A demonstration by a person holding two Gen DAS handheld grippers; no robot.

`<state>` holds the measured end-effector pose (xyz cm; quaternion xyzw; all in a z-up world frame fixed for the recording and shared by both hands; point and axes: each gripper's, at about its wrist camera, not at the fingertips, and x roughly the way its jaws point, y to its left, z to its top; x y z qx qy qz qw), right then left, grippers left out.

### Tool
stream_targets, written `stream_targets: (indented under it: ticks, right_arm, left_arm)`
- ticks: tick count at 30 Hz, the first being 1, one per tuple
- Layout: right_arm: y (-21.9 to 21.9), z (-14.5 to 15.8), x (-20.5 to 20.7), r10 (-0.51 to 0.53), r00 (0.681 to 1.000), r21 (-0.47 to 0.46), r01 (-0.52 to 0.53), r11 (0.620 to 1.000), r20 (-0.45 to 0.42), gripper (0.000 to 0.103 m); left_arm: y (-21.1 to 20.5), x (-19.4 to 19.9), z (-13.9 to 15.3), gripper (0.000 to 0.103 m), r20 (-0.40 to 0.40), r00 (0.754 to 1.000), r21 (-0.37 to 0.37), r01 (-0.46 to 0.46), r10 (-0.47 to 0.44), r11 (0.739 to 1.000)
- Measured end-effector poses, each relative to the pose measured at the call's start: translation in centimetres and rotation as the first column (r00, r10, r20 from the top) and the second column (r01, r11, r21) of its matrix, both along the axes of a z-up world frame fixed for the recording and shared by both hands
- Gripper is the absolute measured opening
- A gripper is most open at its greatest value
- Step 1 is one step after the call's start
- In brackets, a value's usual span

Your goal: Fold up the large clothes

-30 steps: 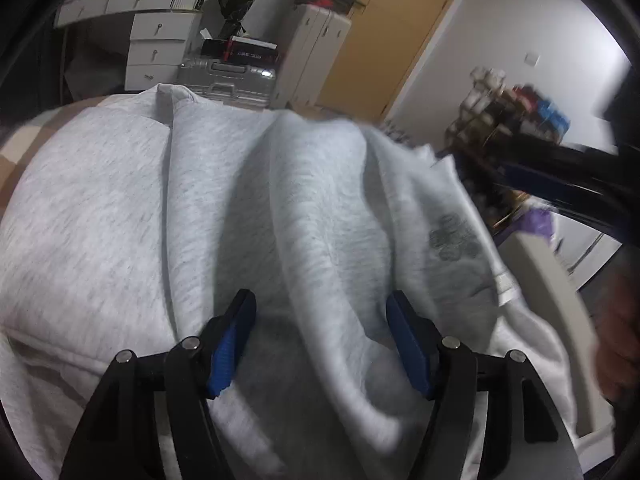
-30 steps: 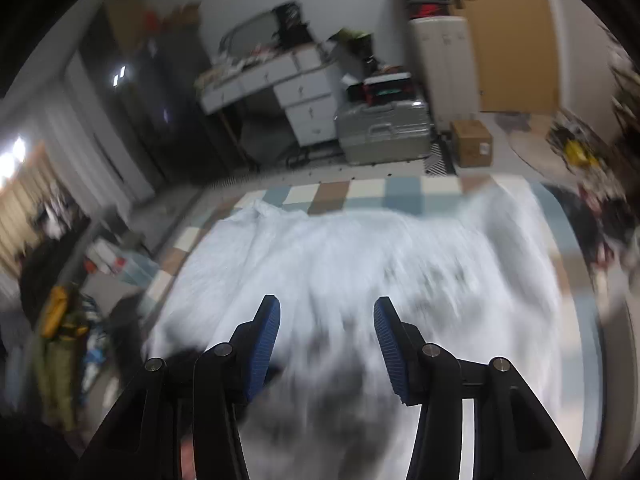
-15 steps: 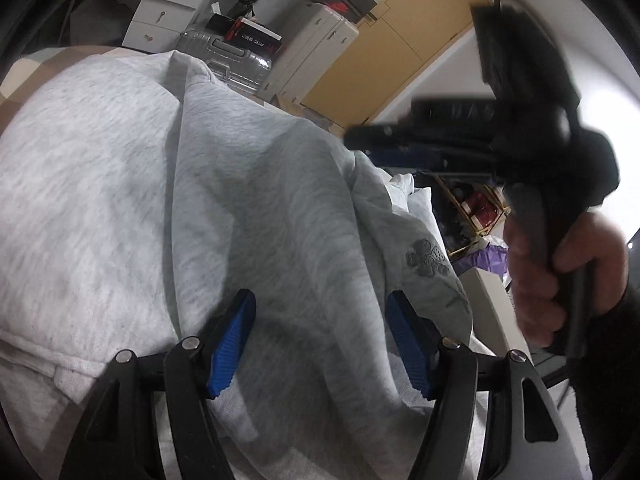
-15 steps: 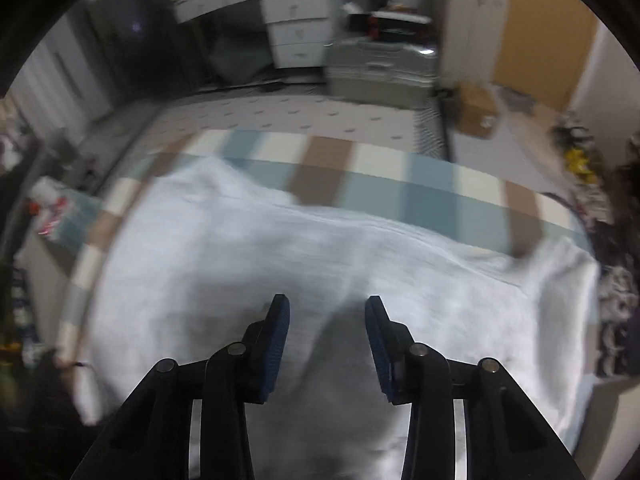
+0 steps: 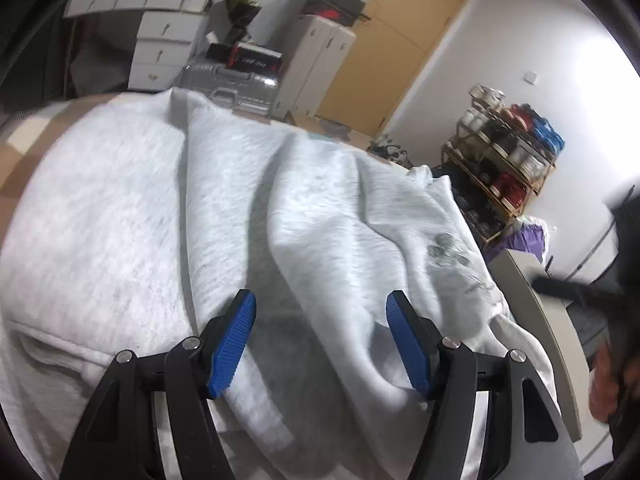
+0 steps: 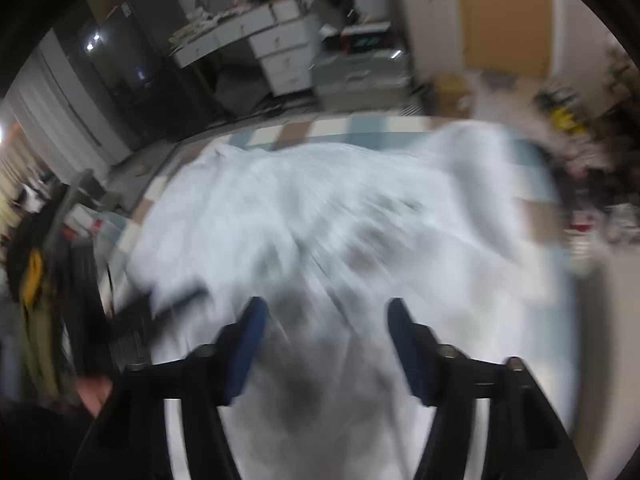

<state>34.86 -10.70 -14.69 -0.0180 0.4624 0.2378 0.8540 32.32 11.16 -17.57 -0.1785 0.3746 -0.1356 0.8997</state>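
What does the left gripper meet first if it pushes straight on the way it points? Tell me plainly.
The left gripper, jaws open, points down at the grey sweatshirt. It would probably meet the raised fold running between its fingers first, though depth is hard to judge.

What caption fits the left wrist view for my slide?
Open left gripper poised over a rumpled light grey sweatshirt, with a silver suitcase behind.

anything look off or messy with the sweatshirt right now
Yes. The grey sweatshirt is not lying flat: in the left wrist view thick ridges of bunched cloth run down its middle, between the open fingers of the left gripper. The right wrist view is too blurred to judge more. No damage or spill shows.
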Motion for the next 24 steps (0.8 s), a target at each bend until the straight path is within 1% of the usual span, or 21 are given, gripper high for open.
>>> stream_targets:
  ticks: [1, 2, 3, 4, 5, 6, 7, 9, 10, 11, 12, 13, 14, 16, 18, 19, 20, 23, 24]
  right_arm:
    - [-1.9, 0.0, -2.7, -0.032, 0.999, -0.032, 0.033, 0.999, 0.028, 0.072]
    - [-3.2, -0.3, -4.2, -0.055, 0.998, -0.052, 0.057, 0.997, 0.037, 0.073]
    - [-5.1, -0.7, -6.6, -0.086, 0.996, -0.063, 0.088, 0.994, 0.033, 0.074]
    - [-7.0, -1.3, -8.9, -0.104, 0.994, -0.044, 0.105, 0.993, 0.016, 0.074]
    - [-8.6, -1.7, -10.1, -0.122, 0.993, -0.034, 0.122, 0.992, 0.003, 0.074]
    - [-10.2, -2.2, -11.8, -0.143, 0.99, -0.027, 0.143, 0.989, -0.006, 0.074]
    - [-11.6, -2.7, -13.4, -0.156, 0.988, -0.029, 0.155, 0.987, -0.008, 0.074]
    - [-12.8, -3.5, -15.4, -0.169, 0.986, -0.061, 0.168, 0.984, -0.003, 0.074]
    - [-13.4, -3.8, -16.2, -0.166, 0.986, -0.065, 0.166, 0.984, -0.003, 0.074]
    - [-13.9, -4.2, -17.1, -0.161, 0.987, -0.071, 0.161, 0.984, -0.002, 0.074]
    - [-14.1, -4.5, -17.7, -0.157, 0.988, -0.081, 0.156, 0.984, 0.001, 0.074]
    - [-14.2, -4.8, -18.3, -0.145, 0.989, -0.102, 0.146, 0.984, 0.011, 0.074]
    - [-14.2, -4.9, -18.7, -0.132, 0.991, -0.117, 0.134, 0.984, 0.025, 0.074]
    - [-14.0, -5.5, -19.1, -0.12, 0.992, -0.131, 0.125, 0.983, 0.046, 0.074]
    - [-13.7, -6.1, -19.7, -0.126, 0.99, -0.139, 0.133, 0.981, 0.055, 0.074]
    - [-13.8, -6.4, -19.8, -0.131, 0.99, -0.147, 0.137, 0.98, 0.048, 0.074]
    - [-14.2, -6.7, -20.5, -0.135, 0.99, -0.149, 0.14, 0.979, 0.046, 0.074]
    - [-14.6, -6.8, -21.3, -0.143, 0.988, -0.122, 0.149, 0.981, 0.059, 0.074]
    - [-14.8, -6.7, -21.5, -0.154, 0.986, -0.116, 0.161, 0.98, 0.064, 0.074]
  left_arm:
    - [0.2, -0.9, 0.6, 0.063, 0.025, 1.0, 0.009, 0.007, -0.008, 1.0]
    - [0.4, -1.7, 1.3, 0.063, 0.032, 0.999, 0.017, 0.006, -0.006, 1.0]
    - [0.9, -2.4, 2.3, 0.063, 0.025, 1.0, 0.007, 0.002, -0.002, 1.0]
    - [1.3, -3.0, 3.0, 0.063, 0.018, 1.0, -0.007, 0.003, -0.003, 1.0]
    - [1.7, -4.5, 4.2, 0.063, 0.008, 1.0, -0.011, 0.0, 0.0, 1.0]
    - [1.8, -5.7, 4.8, 0.063, 0.002, 1.0, 0.0, -0.005, 0.005, 1.0]
    - [2.1, -8.3, 5.9, 0.063, 0.01, 1.0, 0.017, 0.002, -0.002, 1.0]
    - [2.4, -11.6, 6.7, 0.063, 0.024, 0.999, 0.049, 0.024, -0.025, 0.999]
    - [2.9, -14.6, 7.1, 0.065, 0.021, 1.0, 0.092, 0.004, -0.006, 0.996]
    - [3.0, -15.6, 6.9, 0.07, 0.008, 1.0, 0.118, -0.012, 0.011, 0.993]
    - [3.5, -17.5, 6.7, 0.074, -0.008, 1.0, 0.136, -0.026, 0.027, 0.99]
    - [4.2, -19.8, 6.3, 0.074, -0.027, 0.998, 0.14, -0.044, 0.048, 0.989]
    - [4.7, -21.2, 5.9, 0.074, -0.046, 0.997, 0.142, -0.062, 0.069, 0.988]
    - [5.5, -23.4, 5.0, 0.074, -0.092, 0.99, 0.15, -0.09, 0.104, 0.985]
    - [6.3, -25.8, 3.9, 0.074, -0.137, 0.977, 0.174, -0.138, 0.163, 0.975]
    - [6.6, -26.6, 3.3, 0.074, -0.16, 0.97, 0.166, -0.159, 0.185, 0.973]
    - [7.0, -27.2, 2.7, 0.074, -0.184, 0.964, 0.142, -0.167, 0.192, 0.976]
    - [7.5, -28.2, 0.6, 0.074, -0.261, 0.941, 0.089, -0.198, 0.215, 0.976]
    - [7.5, -28.3, 0.1, 0.074, -0.284, 0.936, 0.07, -0.196, 0.208, 0.978]
